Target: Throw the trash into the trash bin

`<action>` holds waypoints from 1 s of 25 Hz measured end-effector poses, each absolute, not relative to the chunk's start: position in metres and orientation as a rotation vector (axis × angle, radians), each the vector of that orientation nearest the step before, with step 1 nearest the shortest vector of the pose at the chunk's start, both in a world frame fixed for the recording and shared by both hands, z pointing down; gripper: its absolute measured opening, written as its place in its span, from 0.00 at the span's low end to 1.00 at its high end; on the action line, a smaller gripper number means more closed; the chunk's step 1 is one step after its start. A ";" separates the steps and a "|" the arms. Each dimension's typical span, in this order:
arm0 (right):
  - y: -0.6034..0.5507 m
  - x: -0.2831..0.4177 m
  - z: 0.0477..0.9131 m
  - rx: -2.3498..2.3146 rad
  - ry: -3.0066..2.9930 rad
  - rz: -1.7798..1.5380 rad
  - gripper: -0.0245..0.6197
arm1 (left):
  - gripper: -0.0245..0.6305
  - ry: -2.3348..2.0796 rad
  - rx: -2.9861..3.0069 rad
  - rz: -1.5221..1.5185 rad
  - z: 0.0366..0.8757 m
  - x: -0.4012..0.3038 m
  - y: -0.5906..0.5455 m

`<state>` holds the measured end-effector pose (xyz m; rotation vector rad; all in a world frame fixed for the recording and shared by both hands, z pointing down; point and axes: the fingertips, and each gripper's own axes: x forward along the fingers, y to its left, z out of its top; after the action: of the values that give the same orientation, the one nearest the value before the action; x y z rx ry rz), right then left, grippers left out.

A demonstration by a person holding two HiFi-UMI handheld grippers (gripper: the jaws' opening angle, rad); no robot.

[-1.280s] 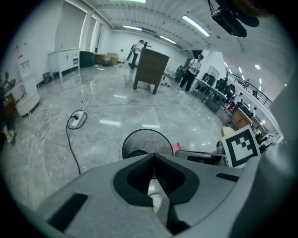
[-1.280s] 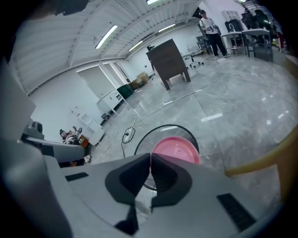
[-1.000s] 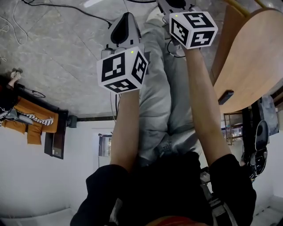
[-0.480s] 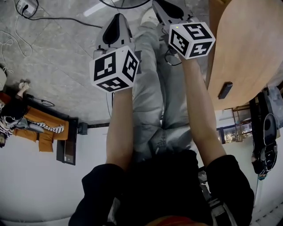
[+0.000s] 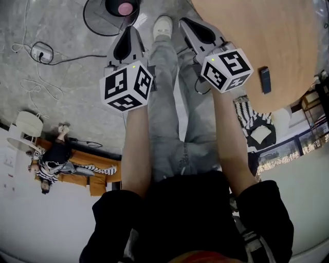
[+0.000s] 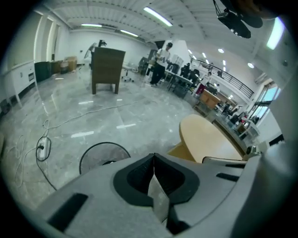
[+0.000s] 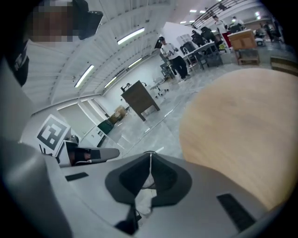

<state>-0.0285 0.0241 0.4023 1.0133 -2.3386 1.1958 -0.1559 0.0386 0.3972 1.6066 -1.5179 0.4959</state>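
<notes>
No trash and no trash bin show in any view. In the head view my left gripper (image 5: pixel 130 31) and right gripper (image 5: pixel 185 22) are held out side by side above the person's grey trouser legs and white shoe (image 5: pixel 162 25). The left gripper (image 6: pixel 153 156) has its jaws pressed together, and only floor shows behind them. My right gripper (image 7: pixel 149 154) is likewise shut with nothing between its jaws. The left gripper's body (image 7: pixel 88 155) shows at the left of the right gripper view.
A round wooden table (image 5: pixel 277 41) lies to the right, with a small black object (image 5: pixel 264 79) on it. A floor fan (image 5: pixel 119 9) stands ahead on the grey stone floor, with a power strip (image 5: pixel 41 52) and cables to the left. Far off are a brown cabinet (image 6: pixel 107 69), desks and people.
Both grippers have lifted and swung, still shut. The view has shifted: the fan and power strip have come into sight and more of the table top shows.
</notes>
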 end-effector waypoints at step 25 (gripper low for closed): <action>0.196 0.316 0.340 2.088 -1.807 1.310 0.06 | 0.05 -0.874 2.185 0.812 0.332 0.193 0.080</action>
<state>0.3157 0.1962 0.3397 2.0885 -1.8070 1.3099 0.1930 0.0798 0.3316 2.1853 -0.8740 0.8120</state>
